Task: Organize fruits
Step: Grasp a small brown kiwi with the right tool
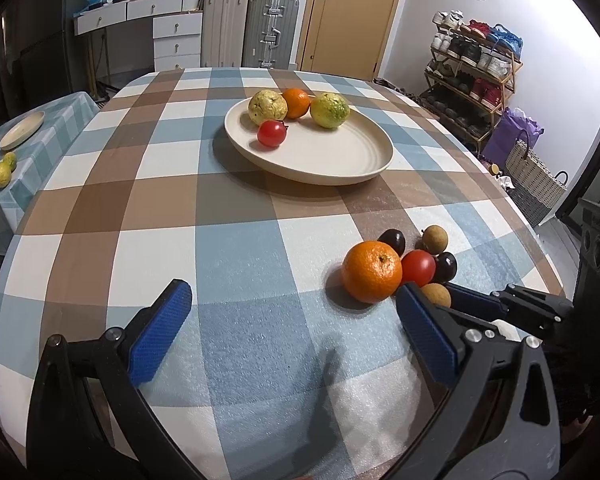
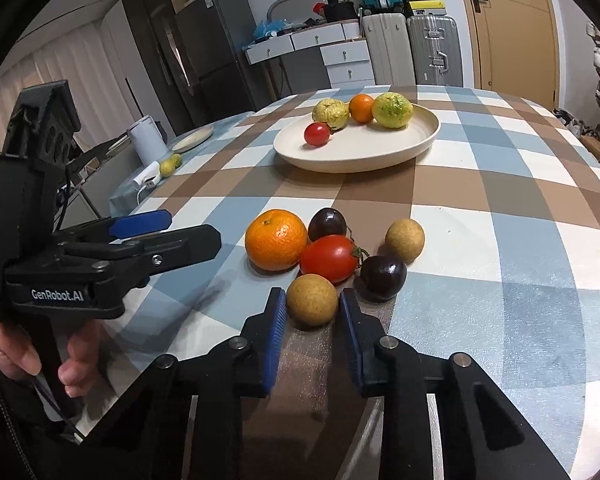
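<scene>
A cream plate (image 1: 340,160) (image 2: 380,152) on the checked table holds two yellow-green guavas, an orange and a small tomato (image 1: 272,133). Nearer lies a loose group: an orange (image 1: 371,271) (image 2: 276,239), a tomato (image 2: 330,258), two dark plums (image 2: 383,276) and two tan longans. My right gripper (image 2: 313,300) has its blue pads on either side of the nearest longan (image 2: 312,299) (image 1: 438,294), jaws narrowly apart around it, fruit resting on the table. My left gripper (image 1: 294,300) is wide open and empty, left of the orange.
A side table at the left holds another plate (image 1: 22,130), two yellow-green fruits (image 1: 2,172) and a white kettle (image 2: 147,140). Suitcases, drawers and a door stand behind; a shoe rack (image 1: 472,68) and basket stand at the right.
</scene>
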